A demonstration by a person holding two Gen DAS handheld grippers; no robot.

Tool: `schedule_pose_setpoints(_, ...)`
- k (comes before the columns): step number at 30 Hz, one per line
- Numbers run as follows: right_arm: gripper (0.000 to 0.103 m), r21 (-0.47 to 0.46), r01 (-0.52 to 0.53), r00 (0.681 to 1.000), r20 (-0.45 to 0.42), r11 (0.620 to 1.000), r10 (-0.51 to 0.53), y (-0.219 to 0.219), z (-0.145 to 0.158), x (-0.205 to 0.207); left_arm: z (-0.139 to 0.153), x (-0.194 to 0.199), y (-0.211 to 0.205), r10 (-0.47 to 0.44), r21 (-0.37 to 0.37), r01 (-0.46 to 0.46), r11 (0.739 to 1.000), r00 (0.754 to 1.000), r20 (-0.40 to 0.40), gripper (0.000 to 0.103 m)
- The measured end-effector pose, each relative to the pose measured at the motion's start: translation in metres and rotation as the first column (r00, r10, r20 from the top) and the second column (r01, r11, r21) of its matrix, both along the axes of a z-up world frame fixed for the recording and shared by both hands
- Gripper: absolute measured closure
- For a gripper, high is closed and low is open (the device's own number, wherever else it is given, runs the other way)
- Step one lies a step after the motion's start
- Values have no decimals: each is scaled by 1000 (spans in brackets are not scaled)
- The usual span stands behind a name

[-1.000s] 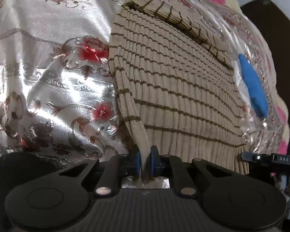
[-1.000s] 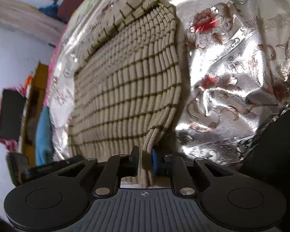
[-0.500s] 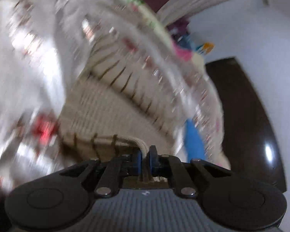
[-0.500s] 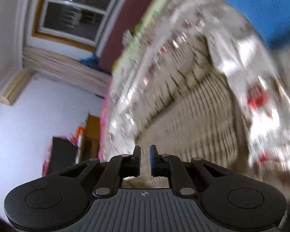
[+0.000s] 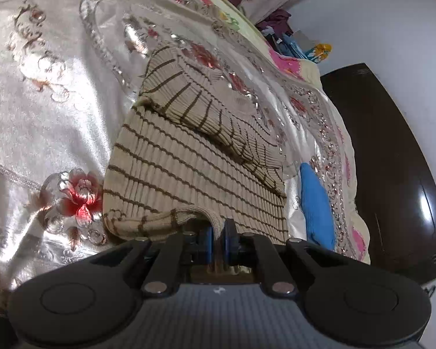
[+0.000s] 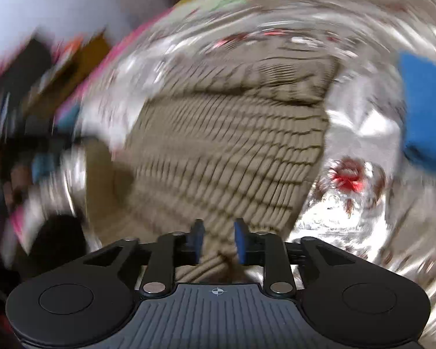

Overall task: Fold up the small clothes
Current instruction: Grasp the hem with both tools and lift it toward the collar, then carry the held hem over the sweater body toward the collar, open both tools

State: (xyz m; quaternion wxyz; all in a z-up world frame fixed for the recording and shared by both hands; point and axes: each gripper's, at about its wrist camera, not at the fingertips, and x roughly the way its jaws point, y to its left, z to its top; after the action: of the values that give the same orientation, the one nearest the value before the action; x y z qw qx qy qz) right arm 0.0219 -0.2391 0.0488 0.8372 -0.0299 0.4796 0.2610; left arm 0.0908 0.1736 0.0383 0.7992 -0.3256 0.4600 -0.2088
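A beige ribbed sweater with thin brown stripes [image 5: 194, 157] lies on a shiny silver floral bedspread [image 5: 43, 110]. Its near hem is lifted and folded over toward the middle. My left gripper [image 5: 217, 234] is shut on that hem edge. The right wrist view is blurred by motion; the sweater [image 6: 232, 151] shows there too. My right gripper [image 6: 217, 240] stands open, its blue pads apart, with the sweater's edge lying loose between and below them.
A folded blue cloth [image 5: 316, 203] lies on the bedspread beside the sweater, also in the right wrist view [image 6: 424, 122]. A dark wooden door or headboard [image 5: 392, 160] stands beyond the bed edge. Clutter sits by the far wall.
Both grippers swung the sweater's hem up and over toward its middle. The right gripper has opened and let go of the hem; the left stays shut on it.
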Motion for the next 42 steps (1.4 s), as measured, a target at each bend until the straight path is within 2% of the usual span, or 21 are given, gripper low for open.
schedule_pose_setpoints(2,63,-147,-165,984,37,975,172,19,-1,-12,4,-4,-1,1,5,-1,1000,1000,11,90)
schedule_pose_setpoints(5,53,-256,-305,946,32,917,323,31,-3,-24,4,-10,0,14,5,-14,1000,1000,12,90)
schedule_pose_setpoints(12,52,-312,-372,924,-31,874,382,25,-10,-32,-9,-15,-2,21,-17,-21,1000,1000,-19,90)
schedule_pose_setpoints(15,52,-389,-416,898,-34,822,439,31,-17,-42,-12,-15,-5,19,-27,-20,999,999,-28,90)
schedule_pose_setpoints(17,52,-469,-467,857,-32,750,514,38,-27,-48,-14,-15,-6,19,-34,-20,999,999,-32,90)
schedule_pose_setpoints(20,52,-573,-556,760,-56,603,647,49,-44,-60,-14,-15,-9,20,-36,-22,999,999,-34,90)
schedule_pose_setpoints(21,52,-583,-574,736,-59,576,674,51,-48,-63,-14,-15,-10,21,-35,-22,999,999,-34,90)
schedule_pose_setpoints(22,52,-588,-588,714,-57,555,698,53,-51,-65,-14,-15,-11,21,-35,-22,999,999,-35,90)
schedule_pose_setpoints(27,52,-642,-581,640,19,500,768,57,-54,-74,-14,-16,-10,25,-34,-26,999,999,-39,90)
schedule_pose_setpoints(29,52,-660,-586,610,22,470,792,57,-55,-78,-15,-16,-9,27,-39,-29,999,999,-43,90)
schedule_pose_setpoints(33,52,-696,-622,534,-43,358,844,52,-61,-87,-17,-16,-11,24,-44,-26,999,999,-47,90)
schedule_pose_setpoints(35,52,-686,-640,520,-54,347,853,49,-63,-89,-19,-16,-13,18,-49,-20,999,999,-48,90)
schedule_pose_setpoints(38,54,-692,-619,521,-8,372,853,55,-71,-89,-23,-15,-17,17,-60,-20,998,998,-59,90)
schedule_pose_setpoints(40,57,-701,-604,509,25,378,860,59,-77,-89,-24,-15,-17,16,-60,-20,998,998,-65,90)
schedule_pose_setpoints(41,58,-695,-601,516,40,395,856,60,-77,-89,-24,-16,-17,15,-58,-19,998,998,-65,90)
schedule_pose_setpoints(42,66,-680,-598,534,57,424,844,61,-75,-87,-23,-16,-16,15,-55,-19,998,998,-63,90)
